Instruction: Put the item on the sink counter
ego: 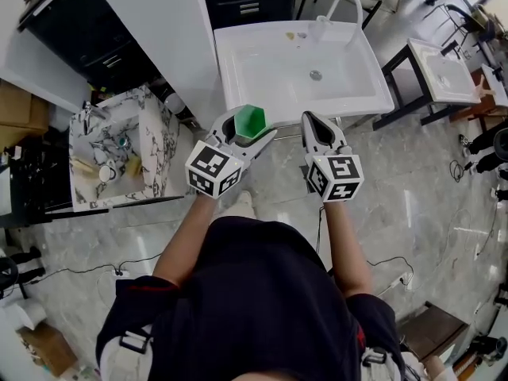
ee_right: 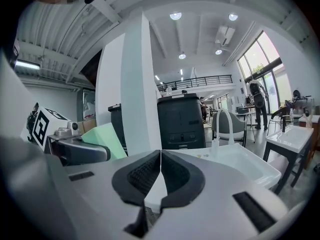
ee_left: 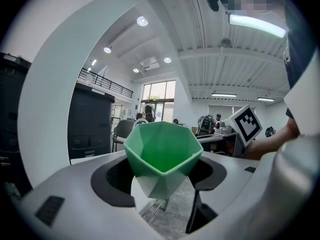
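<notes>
Both forearms stretch forward side by side at mid-frame, pointing toward the white sink [ego: 228, 68] at upper centre. The left gripper [ego: 255, 130] pinches a green cup [ego: 250, 119] near the sink's lower left corner. The right gripper [ego: 309, 120] has its jaws pressed together with nothing between them.

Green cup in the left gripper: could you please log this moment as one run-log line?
left gripper: shut on green cup | right gripper: shut, empty | white sink: ahead, cup not yet on it
</notes>
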Action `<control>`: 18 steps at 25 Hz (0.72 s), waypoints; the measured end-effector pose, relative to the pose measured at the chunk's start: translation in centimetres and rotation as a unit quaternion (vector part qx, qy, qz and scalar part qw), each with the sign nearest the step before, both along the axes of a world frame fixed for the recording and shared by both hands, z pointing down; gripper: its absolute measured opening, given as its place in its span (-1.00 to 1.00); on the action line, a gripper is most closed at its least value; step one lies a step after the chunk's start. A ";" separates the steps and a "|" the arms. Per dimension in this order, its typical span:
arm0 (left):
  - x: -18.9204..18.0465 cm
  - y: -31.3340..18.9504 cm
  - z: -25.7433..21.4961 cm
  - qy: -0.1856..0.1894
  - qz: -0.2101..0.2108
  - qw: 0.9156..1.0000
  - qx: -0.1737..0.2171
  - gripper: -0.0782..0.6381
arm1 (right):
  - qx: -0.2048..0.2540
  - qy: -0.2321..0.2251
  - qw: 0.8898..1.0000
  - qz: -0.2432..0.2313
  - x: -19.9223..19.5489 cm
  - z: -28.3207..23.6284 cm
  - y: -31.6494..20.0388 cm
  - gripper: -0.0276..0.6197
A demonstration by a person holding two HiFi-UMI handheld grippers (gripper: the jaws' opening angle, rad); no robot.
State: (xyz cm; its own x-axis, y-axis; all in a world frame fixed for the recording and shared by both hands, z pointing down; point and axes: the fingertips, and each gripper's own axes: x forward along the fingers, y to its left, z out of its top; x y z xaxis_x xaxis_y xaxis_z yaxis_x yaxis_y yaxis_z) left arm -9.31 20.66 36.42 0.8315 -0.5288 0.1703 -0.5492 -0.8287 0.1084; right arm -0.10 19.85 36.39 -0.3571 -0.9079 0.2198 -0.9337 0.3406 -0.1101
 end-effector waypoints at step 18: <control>-3.9 -5.6 0.0 0.009 0.039 0.999 -0.014 0.08 | -0.006 0.014 1.000 0.025 -4.3 -0.5 -5.4 -0.81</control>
State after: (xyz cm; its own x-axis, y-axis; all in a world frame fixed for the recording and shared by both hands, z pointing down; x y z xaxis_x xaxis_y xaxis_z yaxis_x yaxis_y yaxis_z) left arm -13.25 15.01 36.37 0.8734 -0.4569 0.1686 -0.4801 -0.8658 0.1410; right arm -4.36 14.41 35.91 -0.3051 -0.9216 0.2400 -0.9523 0.2923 -0.0882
